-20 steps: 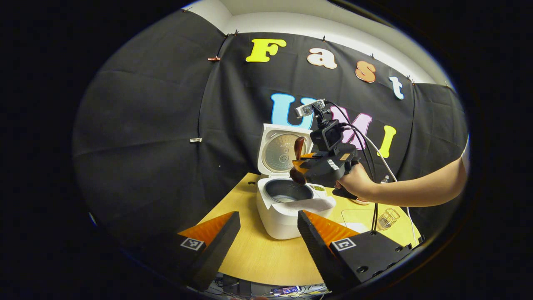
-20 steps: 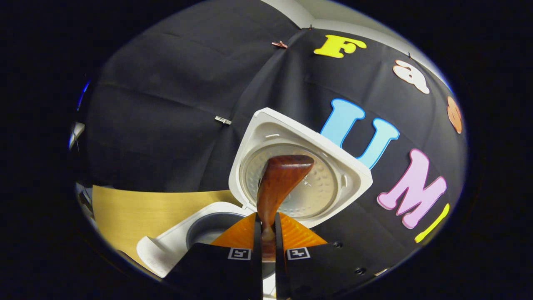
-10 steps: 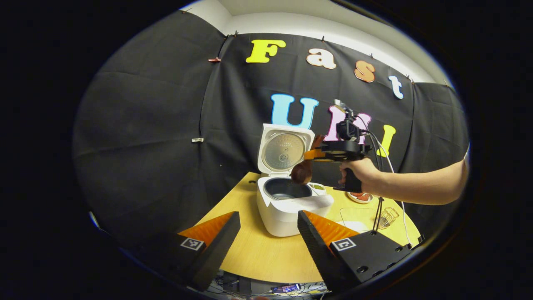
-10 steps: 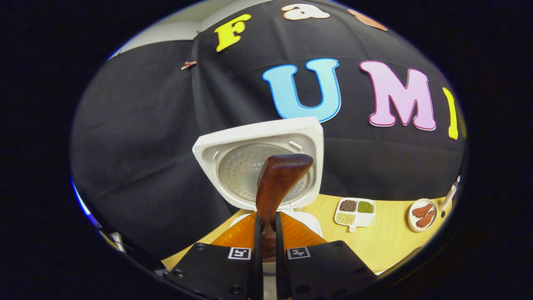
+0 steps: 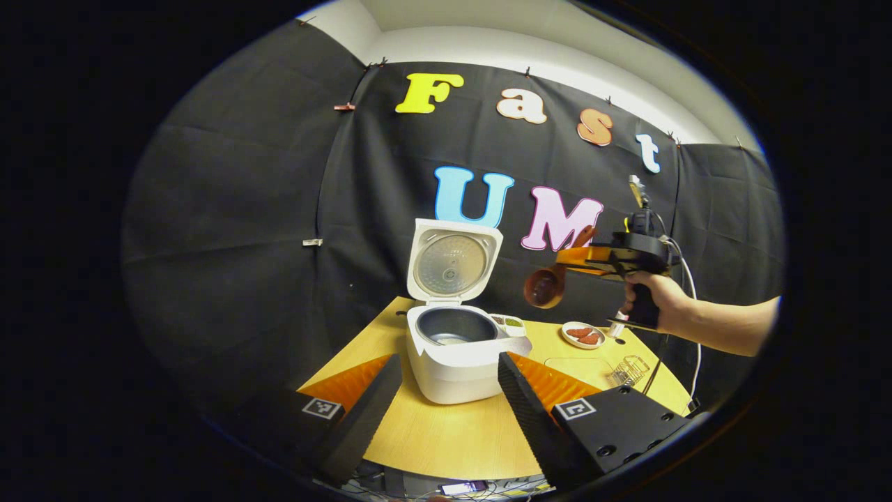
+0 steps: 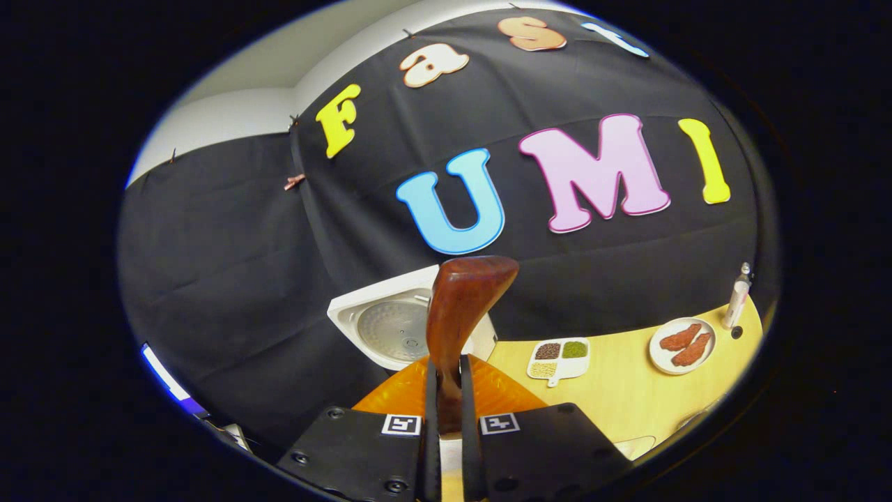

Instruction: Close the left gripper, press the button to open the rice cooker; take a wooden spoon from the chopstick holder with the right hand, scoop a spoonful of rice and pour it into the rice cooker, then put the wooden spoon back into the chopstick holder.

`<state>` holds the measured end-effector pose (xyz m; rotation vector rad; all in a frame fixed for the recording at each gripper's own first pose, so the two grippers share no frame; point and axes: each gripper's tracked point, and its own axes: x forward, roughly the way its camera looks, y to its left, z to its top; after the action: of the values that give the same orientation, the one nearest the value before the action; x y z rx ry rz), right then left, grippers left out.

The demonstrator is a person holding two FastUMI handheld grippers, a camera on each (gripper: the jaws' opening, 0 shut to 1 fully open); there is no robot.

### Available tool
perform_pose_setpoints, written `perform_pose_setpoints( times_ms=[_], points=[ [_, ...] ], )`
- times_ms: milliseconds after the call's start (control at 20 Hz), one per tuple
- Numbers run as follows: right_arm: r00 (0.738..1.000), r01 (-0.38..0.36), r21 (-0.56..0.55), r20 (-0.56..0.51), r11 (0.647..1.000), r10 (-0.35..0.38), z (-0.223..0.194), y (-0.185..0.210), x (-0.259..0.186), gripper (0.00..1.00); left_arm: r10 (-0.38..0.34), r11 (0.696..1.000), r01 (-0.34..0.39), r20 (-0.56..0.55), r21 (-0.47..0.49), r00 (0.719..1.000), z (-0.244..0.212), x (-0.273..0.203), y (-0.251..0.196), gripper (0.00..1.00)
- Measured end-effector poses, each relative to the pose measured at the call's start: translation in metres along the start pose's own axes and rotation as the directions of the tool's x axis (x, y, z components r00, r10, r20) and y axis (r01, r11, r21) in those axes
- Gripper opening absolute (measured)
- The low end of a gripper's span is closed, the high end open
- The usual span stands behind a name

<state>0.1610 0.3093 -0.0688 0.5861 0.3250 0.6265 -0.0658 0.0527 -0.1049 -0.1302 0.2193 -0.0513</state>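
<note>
The white rice cooker (image 5: pixel 456 359) stands open on the wooden table, its lid (image 5: pixel 453 259) upright and the dark inner pot (image 5: pixel 453 325) showing. My left gripper (image 5: pixel 446 394) hangs open in front of the cooker, nothing between its fingers. To the cooker's right and above the table, a hand holds my right gripper (image 5: pixel 573 256), shut on the handle of the wooden spoon (image 5: pixel 545 286). In the right gripper view the spoon (image 6: pixel 462 307) stands up from the shut gripper (image 6: pixel 446 394), with the cooker's lid (image 6: pixel 390 329) behind it. The wire chopstick holder (image 5: pixel 629 369) sits at the table's right.
A divided dish of beans (image 6: pixel 559 358), a plate of sausages (image 6: pixel 681 344) and a small bottle (image 6: pixel 736 298) stand along the back of the table (image 6: pixel 627 401). The dish (image 5: pixel 509 322) and plate (image 5: pixel 584 335) lie right of the cooker. Cables trail from the right gripper.
The right gripper has carried the spoon from over the cooker's pot away to the right and higher, turning level. The left gripper stays open and has barely shifted.
</note>
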Motion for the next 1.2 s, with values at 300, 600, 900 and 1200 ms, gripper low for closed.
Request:
perform_pose_setpoints(
  times_ms=[300, 600, 900, 1200],
  points=[
    [0.988, 0.130, 0.052, 0.073, 0.990, -0.134, 0.031, -0.102, -0.094, 0.16, -0.043, 0.999, 0.043, 0.014, 0.000, 0.999, 0.006, 0.010, -0.033, 0.96],
    [0.939, 0.337, 0.031, 0.070, 0.941, -0.338, 0.014, -0.217, -0.173, 0.16, -0.065, 0.998, 0.065, 0.011, 0.012, 0.998, 0.009, 0.023, -0.060, 0.95],
    [0.892, 0.452, -0.017, -0.012, 0.892, -0.453, -0.035, -0.299, -0.194, 0.16, -0.034, 0.999, 0.034, 0.018, 0.032, 0.999, 0.019, 0.031, -0.073, 0.95],
    [0.863, 0.494, -0.043, -0.100, 0.868, -0.496, -0.085, -0.349, -0.184, 0.16, 0.036, 0.998, -0.036, 0.001, 0.043, 0.999, 0.018, 0.027, -0.076, 0.95]
  ],
)
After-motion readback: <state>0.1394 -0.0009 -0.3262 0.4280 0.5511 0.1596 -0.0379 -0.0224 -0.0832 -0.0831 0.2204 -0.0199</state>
